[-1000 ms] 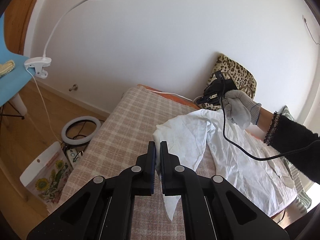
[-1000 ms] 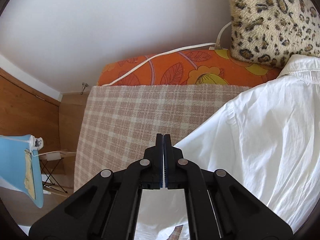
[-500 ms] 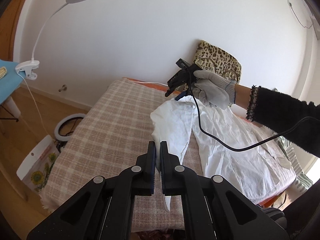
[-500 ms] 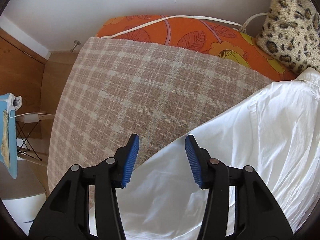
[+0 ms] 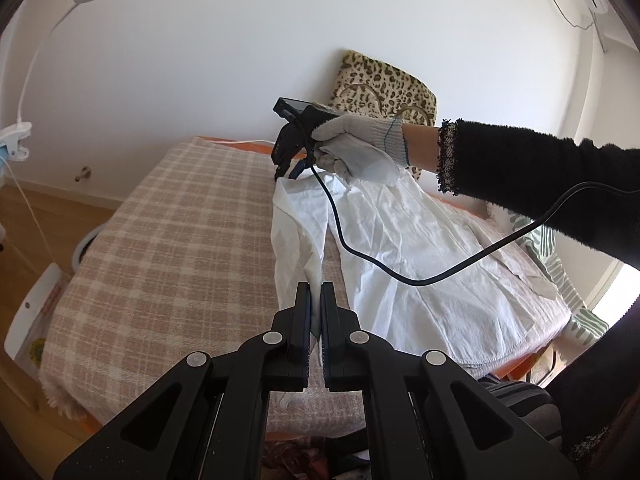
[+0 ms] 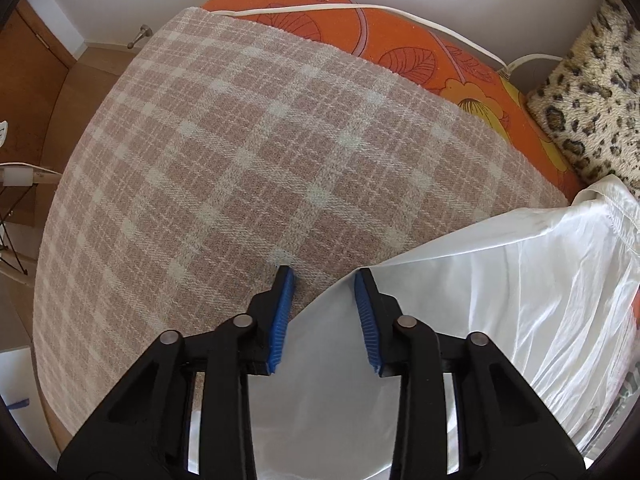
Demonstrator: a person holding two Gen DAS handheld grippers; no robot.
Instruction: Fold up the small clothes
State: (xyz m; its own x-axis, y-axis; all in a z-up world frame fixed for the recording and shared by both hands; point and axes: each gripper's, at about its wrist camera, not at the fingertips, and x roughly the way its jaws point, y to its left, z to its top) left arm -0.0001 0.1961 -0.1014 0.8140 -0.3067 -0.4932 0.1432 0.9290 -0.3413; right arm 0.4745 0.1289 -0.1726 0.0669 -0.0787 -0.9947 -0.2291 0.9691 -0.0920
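White shirt [image 5: 420, 248] lies spread on the plaid blanket [image 5: 180, 240] covering the bed, occupying the blanket's right half and reaching to its near edge, with its collar end toward the far edge by the leopard-print cushion [image 5: 384, 84]. One sleeve is folded along the shirt's left side and runs toward the near edge. Left hand-held gripper [image 5: 316, 312] has its jaws together, clamped on the lower end of that sleeve, with white fabric showing in the narrow slit between them. Right hand-held gripper [image 6: 324, 280], held by a gloved hand [image 5: 356, 148] with a black sleeve [image 5: 540, 184] behind it, points down at the shoulder corner of the shirt near the far edge. Its jaws are closing but stand apart, blue pads [image 6: 280, 320] clear of the cloth; the shirt's edge crosses the gap between them, and the left fingertip sits over bare blanket. A black cable [image 5: 400, 272] hangs from the right device across the shirt. Orange floral sheet [image 6: 400, 52] shows beyond the blanket's far edge.
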